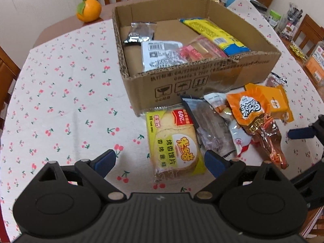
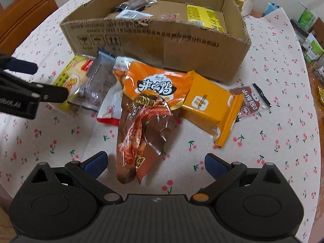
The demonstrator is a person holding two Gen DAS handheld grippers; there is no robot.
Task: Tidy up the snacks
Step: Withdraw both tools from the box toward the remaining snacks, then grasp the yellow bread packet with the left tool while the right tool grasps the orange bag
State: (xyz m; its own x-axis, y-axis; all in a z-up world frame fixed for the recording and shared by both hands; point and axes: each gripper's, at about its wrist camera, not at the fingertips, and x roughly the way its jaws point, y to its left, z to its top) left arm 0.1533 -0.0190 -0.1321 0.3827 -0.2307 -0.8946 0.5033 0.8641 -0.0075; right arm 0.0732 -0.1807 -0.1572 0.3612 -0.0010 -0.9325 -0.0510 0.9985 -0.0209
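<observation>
With some snacks already in the box point(image 1: 202, 81) at upper centre, both grippers hang spread and empty: the left gripper point(image 1: 160, 163) lined up on the bread pack point(image 1: 175, 141), the right gripper point(image 2: 156, 163) on the duck pack point(image 2: 149, 105).

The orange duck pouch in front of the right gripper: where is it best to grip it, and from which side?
Grip the duck pouch at its narrow near end, coming from the near side with the open right gripper. That end points at the gripper and lies free; its top overlaps other packets.
</observation>
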